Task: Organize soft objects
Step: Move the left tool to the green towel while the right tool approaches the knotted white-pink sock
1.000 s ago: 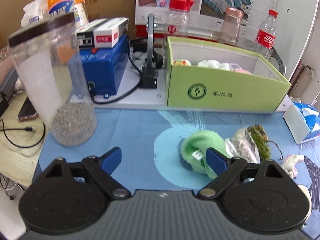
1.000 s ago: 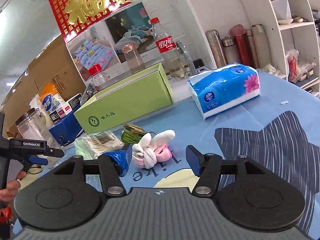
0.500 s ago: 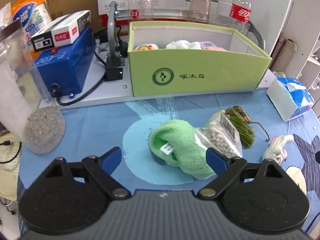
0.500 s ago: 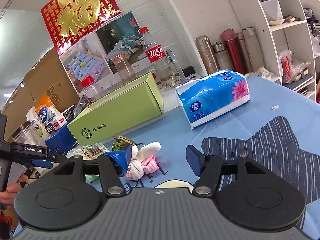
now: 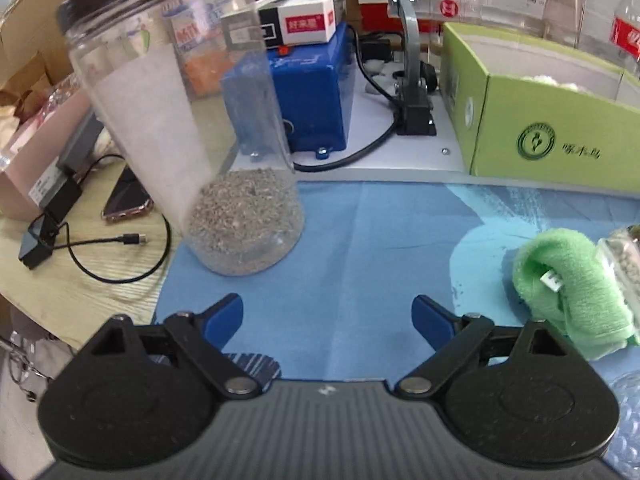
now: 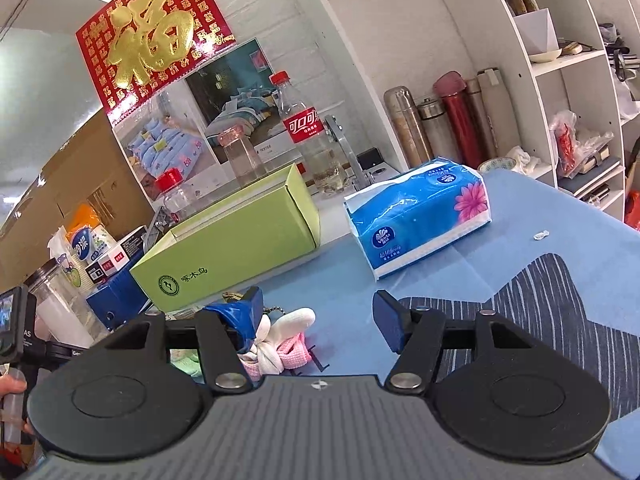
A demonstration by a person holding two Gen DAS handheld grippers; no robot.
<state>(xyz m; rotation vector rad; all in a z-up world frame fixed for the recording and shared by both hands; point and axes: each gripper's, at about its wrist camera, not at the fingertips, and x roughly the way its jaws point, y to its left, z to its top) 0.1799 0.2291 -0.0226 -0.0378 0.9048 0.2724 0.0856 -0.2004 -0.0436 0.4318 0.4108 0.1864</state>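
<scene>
A green fleece cloth (image 5: 572, 280) lies on the blue mat at the right of the left wrist view, with a clear bag of beads (image 5: 624, 256) against it. My left gripper (image 5: 327, 316) is open and empty, over bare mat to the left of the cloth. The green box (image 5: 552, 128) stands behind, with soft items inside. In the right wrist view a pink and white bunny toy (image 6: 280, 340) lies by my left fingertip. My right gripper (image 6: 318, 320) is open and empty, just right of the toy. The green box (image 6: 228, 248) shows behind it.
A tall clear jar (image 5: 192, 128) with grey grit stands at the mat's left edge. A blue device (image 5: 308, 92), cables and a phone (image 5: 128, 204) lie behind and left. A tissue pack (image 6: 420, 220), bottles and shelves stand to the right.
My left gripper has swung left, so the green cloth went to the right edge and the jar is near the centre. My right gripper has come closer to the bunny toy.
</scene>
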